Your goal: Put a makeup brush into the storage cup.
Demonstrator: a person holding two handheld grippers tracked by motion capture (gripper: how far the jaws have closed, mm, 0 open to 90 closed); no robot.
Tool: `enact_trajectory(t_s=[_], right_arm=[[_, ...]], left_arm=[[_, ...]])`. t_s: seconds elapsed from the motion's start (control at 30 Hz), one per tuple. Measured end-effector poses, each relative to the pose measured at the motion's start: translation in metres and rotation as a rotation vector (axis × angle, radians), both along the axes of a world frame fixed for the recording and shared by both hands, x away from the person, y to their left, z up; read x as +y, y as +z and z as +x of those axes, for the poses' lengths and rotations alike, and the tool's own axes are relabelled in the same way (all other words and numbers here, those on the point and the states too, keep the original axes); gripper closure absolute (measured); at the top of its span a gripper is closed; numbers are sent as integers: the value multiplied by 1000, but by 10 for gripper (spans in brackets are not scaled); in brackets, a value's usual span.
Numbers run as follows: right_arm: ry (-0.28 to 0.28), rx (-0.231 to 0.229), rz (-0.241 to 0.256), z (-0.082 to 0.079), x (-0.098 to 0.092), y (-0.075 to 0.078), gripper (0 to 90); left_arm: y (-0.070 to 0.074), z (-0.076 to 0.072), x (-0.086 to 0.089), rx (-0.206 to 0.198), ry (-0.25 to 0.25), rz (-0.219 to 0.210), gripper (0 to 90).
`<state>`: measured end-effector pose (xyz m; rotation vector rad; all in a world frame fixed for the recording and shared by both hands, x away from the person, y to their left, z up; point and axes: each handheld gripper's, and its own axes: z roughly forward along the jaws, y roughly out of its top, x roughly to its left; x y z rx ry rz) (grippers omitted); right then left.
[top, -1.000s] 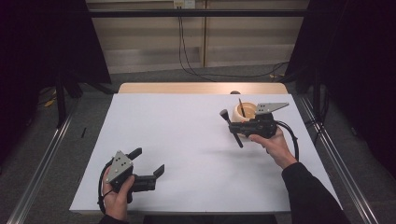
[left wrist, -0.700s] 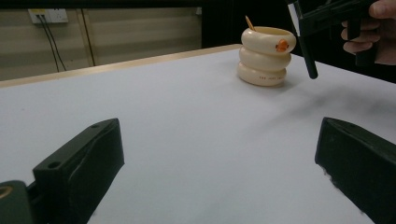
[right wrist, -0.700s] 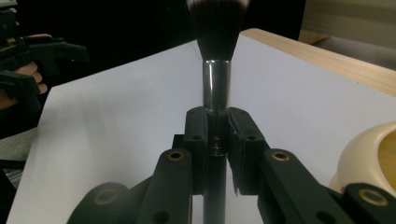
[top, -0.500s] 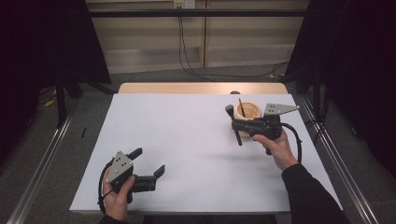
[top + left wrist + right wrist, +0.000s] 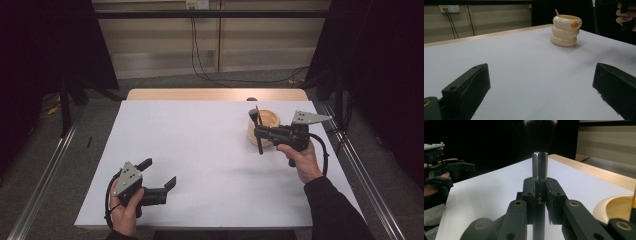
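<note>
My right gripper (image 5: 259, 133) is shut on a makeup brush (image 5: 257, 125) with a black handle, silver ferrule and dark bristles, held just left of a cream ringed cup (image 5: 267, 120) at the table's back right. A thin wooden stick stands in the cup. In the right gripper view the jaws clamp the brush (image 5: 539, 167) below its ferrule, bristles pointing up, with the cup's rim (image 5: 616, 207) at the lower right. My left gripper (image 5: 160, 172) rests open at the front left, with nothing between its jaws. The left gripper view faces the cup (image 5: 566, 30) across bare table.
A white sheet (image 5: 200, 150) covers the table, with a strip of bare wood (image 5: 200, 94) along the far edge. Metal rails (image 5: 45, 180) run along both sides on the floor. Cables hang down the back wall.
My right gripper has carried the brush a little right, toward the cup, and the brush now stands straighter. The left gripper has stayed put.
</note>
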<state>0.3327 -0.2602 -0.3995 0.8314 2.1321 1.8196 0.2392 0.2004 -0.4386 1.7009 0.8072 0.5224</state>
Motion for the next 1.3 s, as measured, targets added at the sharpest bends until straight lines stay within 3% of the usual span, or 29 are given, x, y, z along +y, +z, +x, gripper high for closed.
enact_trajectory(t_s=[0.67, 1.1, 1.3], right_arm=[[-81, -11, 28, 1, -26, 11, 789], [-104, -43, 67, 6, -30, 24, 789], [-146, -49, 30, 15, -31, 31, 789]], left_arm=[[1, -1, 0, -22, -14, 2, 12], [0, 0, -1, -19, -16, 6, 11], [1, 0, -1, -24, -27, -2, 10]])
